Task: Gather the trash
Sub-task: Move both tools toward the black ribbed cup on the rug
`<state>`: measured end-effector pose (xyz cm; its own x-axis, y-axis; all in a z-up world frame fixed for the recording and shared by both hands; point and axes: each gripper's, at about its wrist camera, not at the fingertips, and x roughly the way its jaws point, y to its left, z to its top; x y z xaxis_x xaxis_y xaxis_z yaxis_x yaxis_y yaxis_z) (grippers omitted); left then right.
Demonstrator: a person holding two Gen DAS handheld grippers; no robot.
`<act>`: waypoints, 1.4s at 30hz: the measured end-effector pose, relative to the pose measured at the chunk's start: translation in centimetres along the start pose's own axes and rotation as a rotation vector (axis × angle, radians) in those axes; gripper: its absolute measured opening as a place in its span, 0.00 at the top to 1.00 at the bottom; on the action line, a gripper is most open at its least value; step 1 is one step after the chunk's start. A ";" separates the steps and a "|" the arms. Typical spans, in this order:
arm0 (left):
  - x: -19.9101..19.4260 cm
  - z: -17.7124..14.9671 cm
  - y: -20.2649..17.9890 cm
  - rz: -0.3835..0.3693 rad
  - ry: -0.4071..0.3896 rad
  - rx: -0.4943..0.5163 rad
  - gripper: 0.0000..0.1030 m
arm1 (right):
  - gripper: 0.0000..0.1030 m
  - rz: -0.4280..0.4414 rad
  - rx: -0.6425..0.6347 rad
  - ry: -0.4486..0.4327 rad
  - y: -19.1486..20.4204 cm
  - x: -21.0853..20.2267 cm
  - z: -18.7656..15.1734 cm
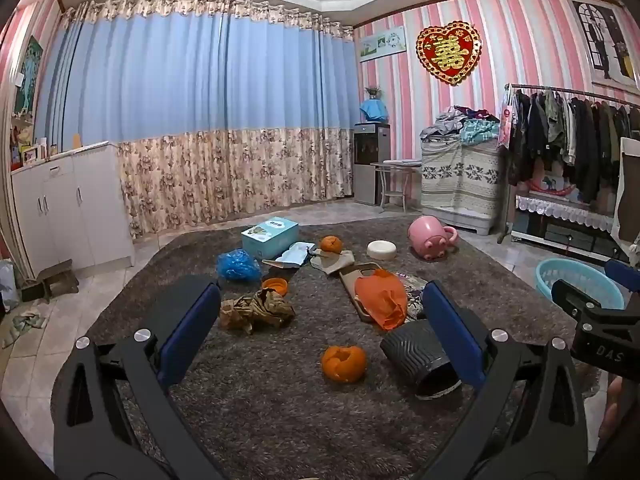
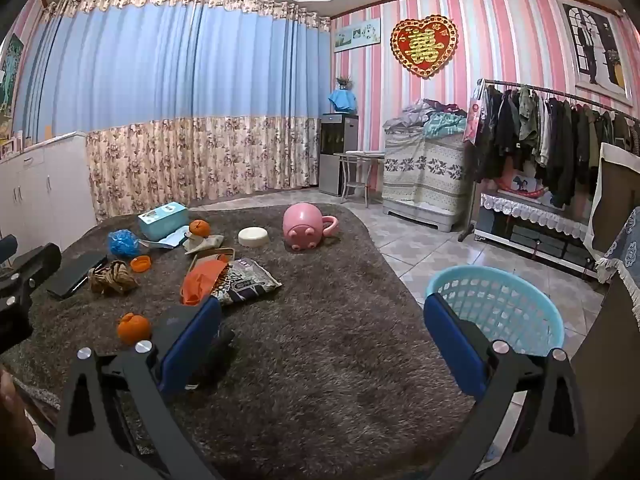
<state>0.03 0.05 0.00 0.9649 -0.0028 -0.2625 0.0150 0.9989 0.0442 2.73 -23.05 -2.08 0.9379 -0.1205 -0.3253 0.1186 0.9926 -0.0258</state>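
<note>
Trash lies scattered on a shaggy brown rug (image 1: pixel 280 400). An orange peel (image 1: pixel 344 363) lies between my left gripper's fingers, a little ahead. Crumpled brown paper (image 1: pixel 256 310), an orange plastic bag (image 1: pixel 380 298), a blue plastic wad (image 1: pixel 237 266) and a second orange (image 1: pixel 331 244) lie further off. My left gripper (image 1: pixel 320 320) is open and empty above the rug. My right gripper (image 2: pixel 322 332) is open and empty over the rug's right side. A light blue basket (image 2: pixel 500 312) stands on the tiles just behind its right finger. The peel (image 2: pixel 134 328) lies left of its left finger.
A black ribbed slipper (image 1: pixel 420 356) lies by the left gripper's right finger. A pink pig-shaped cup (image 2: pixel 306 226), a white bowl (image 2: pixel 253 237), a teal box (image 2: pixel 163 221), a printed bag (image 2: pixel 248 282) and a phone case sit on the rug. White cabinets stand left, a clothes rack right.
</note>
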 end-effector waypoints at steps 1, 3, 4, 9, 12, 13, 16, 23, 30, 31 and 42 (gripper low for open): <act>0.0 0.0 0.0 0.000 -0.001 -0.004 0.05 | 0.04 0.000 0.000 0.000 0.0 0.0 0.0; 0.0 0.0 0.0 0.000 0.001 -0.006 0.05 | 0.04 0.001 0.001 0.002 -0.1 0.0 0.0; 0.0 0.0 0.0 0.001 0.001 -0.005 0.05 | 0.04 0.001 0.001 0.002 -0.1 0.0 0.0; 0.0 0.1 0.0 -0.002 0.005 -0.012 0.05 | 0.04 -0.002 -0.001 0.001 0.0 0.0 0.0; 0.0 -0.1 -0.1 0.000 0.003 -0.011 0.05 | 0.04 -0.006 0.002 0.001 -0.3 0.0 0.0; 0.0 -0.1 -0.2 0.001 0.004 -0.008 0.05 | 0.04 -0.008 0.003 0.001 -0.4 0.1 0.0; 0.0 -0.2 -0.4 0.002 0.008 -0.004 0.05 | 0.04 -0.010 0.002 0.001 -0.6 0.2 0.1; 0.0 -0.2 0.3 -0.003 0.012 -0.014 0.05 | 0.04 -0.016 0.001 0.001 -0.6 0.1 0.1; 0.0 -0.3 0.3 -0.003 0.012 -0.012 0.05 | 0.04 -0.015 0.000 0.000 -0.6 0.2 0.0; 0.1 -0.3 0.3 -0.003 0.014 -0.014 0.05 | 0.04 -0.014 0.001 0.000 -0.6 0.1 0.0; 0.3 -0.4 0.4 -0.008 0.022 -0.017 0.05 | 0.04 -0.017 -0.001 -0.002 -0.5 0.2 0.0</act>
<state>0.25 0.48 -0.44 0.9587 -0.0099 -0.2841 0.0178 0.9995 0.0254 2.84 -23.58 -2.18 0.9366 -0.1370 -0.3225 0.1339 0.9905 -0.0318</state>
